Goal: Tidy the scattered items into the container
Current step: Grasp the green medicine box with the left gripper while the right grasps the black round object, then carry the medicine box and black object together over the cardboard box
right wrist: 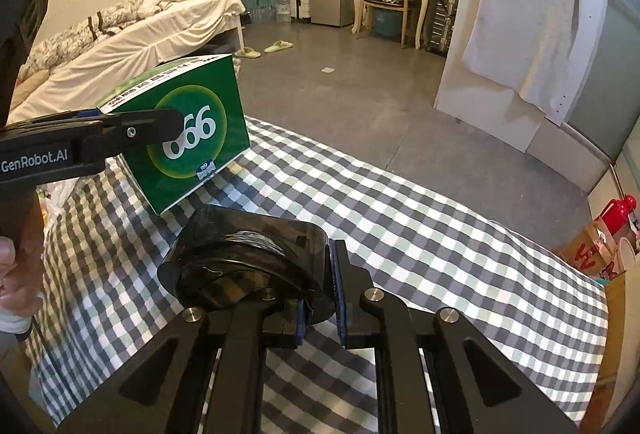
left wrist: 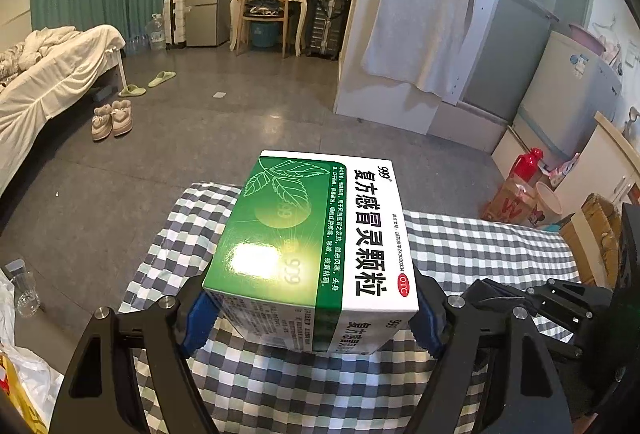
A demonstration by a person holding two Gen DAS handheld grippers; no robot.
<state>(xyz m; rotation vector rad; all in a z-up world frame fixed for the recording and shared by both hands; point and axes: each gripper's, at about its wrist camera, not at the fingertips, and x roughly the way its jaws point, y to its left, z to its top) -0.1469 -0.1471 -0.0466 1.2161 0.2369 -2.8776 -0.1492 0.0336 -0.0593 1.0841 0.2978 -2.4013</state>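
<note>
Through my left wrist camera, my left tongs (left wrist: 310, 318) are pinching a green-and-white 999 medicine box (left wrist: 316, 242) by its two long sides, blue pads (left wrist: 198, 322) pressed against it. The box is lifted above the checkered cloth (left wrist: 480, 246) that covers the bench, its printed top face toward the lens. At the far right edge part of my other tool's black frame shows. Beyond the bench lie the grey floor (left wrist: 240, 137), a bed (left wrist: 48, 81) at the left and a red bottle (left wrist: 526, 161) at the right.

Through my right wrist camera, my right tongs (right wrist: 318, 298) are clamped on the wall of a dark translucent container (right wrist: 248, 258), one finger inside and one outside its right side. The container sits on the checkered cloth (right wrist: 440, 234); what lies inside it I cannot make out clearly. To the upper left, the medicine box (right wrist: 188, 137) hangs tilted in the air, held by the left tongs (right wrist: 140, 129), above the cloth and up-left of the container, apart from it. My hand (right wrist: 16, 274) shows at the left edge.
</note>
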